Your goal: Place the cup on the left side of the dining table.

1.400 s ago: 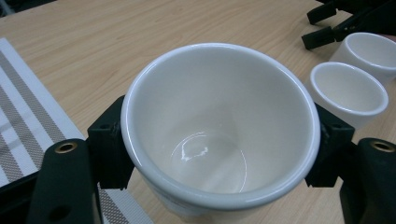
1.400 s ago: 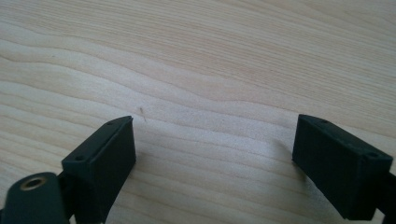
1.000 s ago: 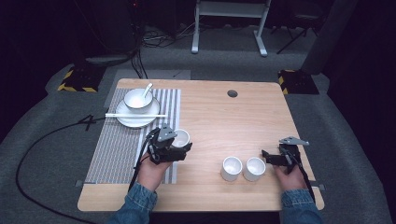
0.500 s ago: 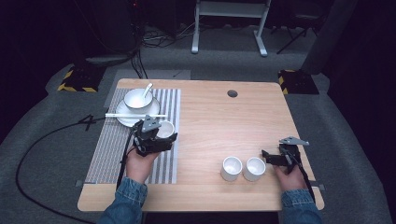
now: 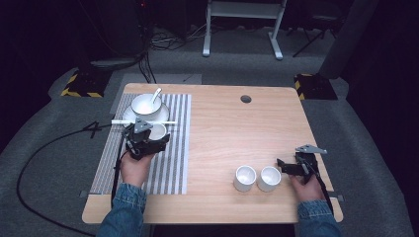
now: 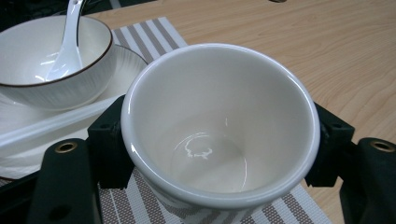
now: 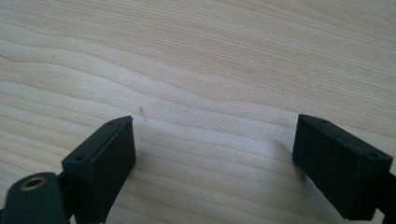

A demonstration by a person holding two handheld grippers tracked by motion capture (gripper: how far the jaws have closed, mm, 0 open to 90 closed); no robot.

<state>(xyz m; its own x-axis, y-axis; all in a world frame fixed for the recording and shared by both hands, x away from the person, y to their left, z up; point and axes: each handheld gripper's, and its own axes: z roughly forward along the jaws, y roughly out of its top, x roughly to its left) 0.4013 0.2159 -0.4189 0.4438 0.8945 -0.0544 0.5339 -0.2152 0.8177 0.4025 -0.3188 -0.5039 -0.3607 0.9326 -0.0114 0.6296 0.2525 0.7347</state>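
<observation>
Nearest edge of the bench (image 5: 222, 133): two denim sleeves (image 5: 126, 210) entering from below, one hand behind each gripper.

Left gripper (image 5: 148, 140) over the striped placemat (image 5: 175, 143), jaws clamped on a white cup (image 6: 219, 126), one black pad against each side of its wall. Cup glossy white ceramic, round rim, plain inside, empty, a small glint at the bottom. Rim roughly level. Cup over the upper part of the placemat, just beside the plate (image 5: 129, 116); contact with the mat not discernible.

Right gripper (image 5: 291, 167) near the right front corner, low over bare wood, jaws spread wide with nothing between them; only wood grain between the pads in the right gripper view. Grey three-cornered plate on top, cable trailing back past the hand.

Just left of the right gripper: two small white cups (image 5: 245, 177) side by side, upright, touching or nearly so, open tops up.

Farther back on the placemat: white bowl (image 5: 146, 103) with a dark rim line, seated on the white plate, white spoon (image 6: 65, 46) leaning inside it, handle up. White chopsticks (image 5: 143, 121) laid across the plate's near edge.

Bench top pale wood, rounded corners, a dark round cable hole (image 5: 245, 98) near the far edge. Placemat grey and white stripes, covering the left third.

Beyond: grey carpeted floor, black cable (image 5: 29, 163) looping at left, yellow-black hazard-striped blocks (image 5: 79, 84) on both sides, white metal frame legs (image 5: 242, 24) at the back, room dark.
</observation>
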